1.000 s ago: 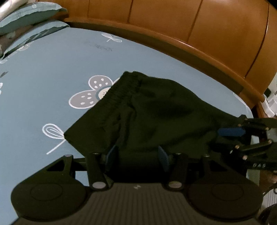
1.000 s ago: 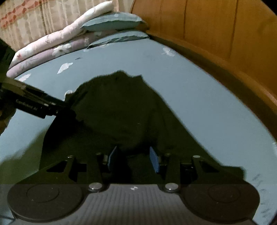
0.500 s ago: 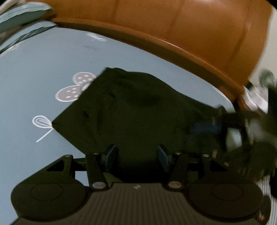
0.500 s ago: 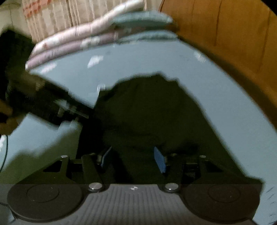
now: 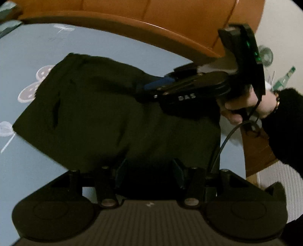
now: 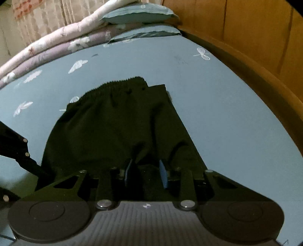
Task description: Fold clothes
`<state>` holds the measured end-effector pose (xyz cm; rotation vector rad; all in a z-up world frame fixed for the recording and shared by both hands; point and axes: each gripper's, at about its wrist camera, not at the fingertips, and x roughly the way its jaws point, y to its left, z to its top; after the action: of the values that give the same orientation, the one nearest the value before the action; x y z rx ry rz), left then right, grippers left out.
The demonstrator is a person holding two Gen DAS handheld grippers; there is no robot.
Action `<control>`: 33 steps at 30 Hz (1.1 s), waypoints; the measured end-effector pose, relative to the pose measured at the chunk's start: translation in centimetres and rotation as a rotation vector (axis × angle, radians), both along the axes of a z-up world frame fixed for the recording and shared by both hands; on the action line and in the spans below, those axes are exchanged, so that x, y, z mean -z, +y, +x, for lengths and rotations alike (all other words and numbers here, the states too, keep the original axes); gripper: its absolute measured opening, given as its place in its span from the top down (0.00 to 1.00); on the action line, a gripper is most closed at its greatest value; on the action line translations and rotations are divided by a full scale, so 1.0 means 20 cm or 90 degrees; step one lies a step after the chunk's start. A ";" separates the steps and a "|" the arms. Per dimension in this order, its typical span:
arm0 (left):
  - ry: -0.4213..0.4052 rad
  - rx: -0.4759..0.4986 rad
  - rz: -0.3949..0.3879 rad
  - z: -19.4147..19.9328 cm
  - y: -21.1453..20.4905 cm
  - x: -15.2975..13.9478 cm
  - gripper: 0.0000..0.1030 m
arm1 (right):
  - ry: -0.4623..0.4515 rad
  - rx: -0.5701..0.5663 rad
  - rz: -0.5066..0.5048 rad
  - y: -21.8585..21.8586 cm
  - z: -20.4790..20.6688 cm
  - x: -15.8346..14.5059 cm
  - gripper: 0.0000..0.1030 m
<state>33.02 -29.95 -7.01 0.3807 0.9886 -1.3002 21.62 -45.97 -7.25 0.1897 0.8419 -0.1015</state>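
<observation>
Dark green shorts [image 5: 94, 113] lie partly raised on the blue bed sheet [image 5: 28, 47]. My left gripper [image 5: 149, 170] holds their near edge, with dark cloth bunched between its fingers. My right gripper [image 5: 149, 87], held by a hand [image 5: 244, 107] in a black sleeve, pinches the shorts' right edge above the bed. In the right wrist view the shorts [image 6: 117, 128] stretch away to the elastic waistband [image 6: 117, 85] at the far end. There my right gripper [image 6: 146, 171] is shut on the cloth, and creases fan out from its blue pads. The left gripper [image 6: 20, 151] enters from the left.
A curved wooden headboard [image 5: 132, 22] borders the bed on the far side and also runs along the right [image 6: 255, 47]. Teal pillows [image 6: 140, 15] and a folded floral quilt [image 6: 56, 41] are stacked at the far end. A small fan [image 5: 265, 55] and a green bottle [image 5: 286, 77] stand beyond the bed.
The right gripper has risen and swung in over the shorts, bringing the hand into the left wrist view. Its fingers stand closer together now. The shorts have shifted left and look more lifted.
</observation>
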 end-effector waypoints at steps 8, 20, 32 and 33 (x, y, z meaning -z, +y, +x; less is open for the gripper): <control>-0.027 -0.061 -0.043 0.08 0.08 -0.14 0.47 | -0.025 0.013 0.011 -0.02 0.08 -0.07 0.66; -0.007 -0.201 -0.040 0.21 0.21 -0.15 0.47 | -0.027 0.031 0.049 -0.04 0.18 -0.07 0.64; -0.032 -0.208 -0.028 0.27 0.00 -0.14 0.47 | -0.012 -0.011 -0.013 0.22 -0.07 -0.01 0.52; -0.034 -0.205 -0.024 0.26 -0.02 -0.13 0.47 | -0.019 -0.007 -0.006 0.21 -0.06 0.01 0.51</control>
<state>38.19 -30.30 -4.36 0.2151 0.9352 -1.0098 20.42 -41.68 -7.42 0.1780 0.8120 -0.0924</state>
